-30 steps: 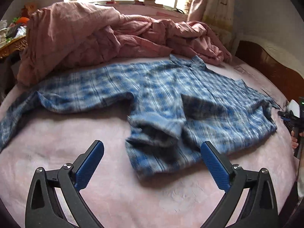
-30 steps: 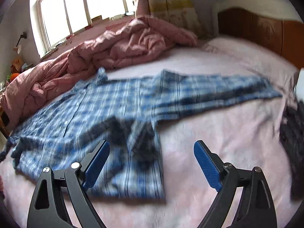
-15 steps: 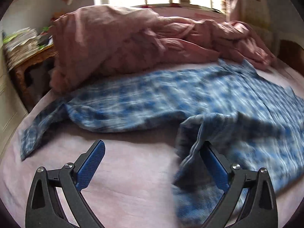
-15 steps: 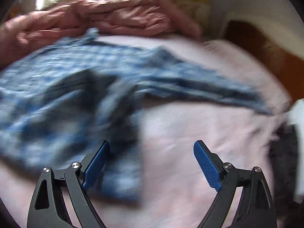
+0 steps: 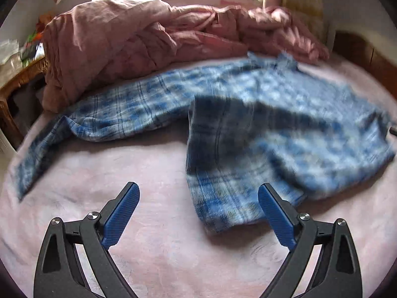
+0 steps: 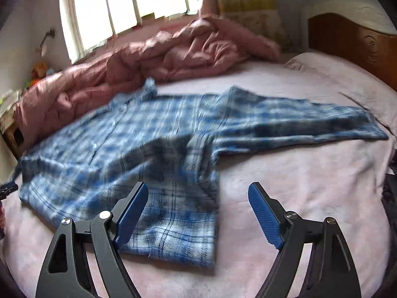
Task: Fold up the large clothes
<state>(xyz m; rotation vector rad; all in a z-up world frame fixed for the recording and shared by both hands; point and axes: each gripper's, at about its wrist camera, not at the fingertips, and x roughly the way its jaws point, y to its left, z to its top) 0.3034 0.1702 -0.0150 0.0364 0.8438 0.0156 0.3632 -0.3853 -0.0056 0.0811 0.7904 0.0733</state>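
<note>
A blue plaid shirt [image 5: 260, 124] lies spread on the pink bed sheet [image 5: 124, 168], one sleeve stretched to the left, its near hem rumpled and partly folded over. My left gripper [image 5: 198, 211] is open and empty just in front of the hem's near corner. In the right wrist view the shirt [image 6: 139, 149] lies with the other sleeve stretched to the right. My right gripper [image 6: 198, 211] is open and empty above the hem's right corner; its left finger overlaps the cloth in view.
A crumpled pink quilt [image 5: 161, 37] is heaped along the far side under the window [image 6: 124, 0]. A wooden headboard [image 6: 352, 44] stands at right. A wooden side table [image 5: 17, 84] is at left. Dark cloth [image 6: 390, 186] lies at the bed's right edge.
Both grippers have swung sideways and back toward the shirt's hem, still open. The shirt's near edge looks shifted and rumpled differently; the frames are motion-blurred.
</note>
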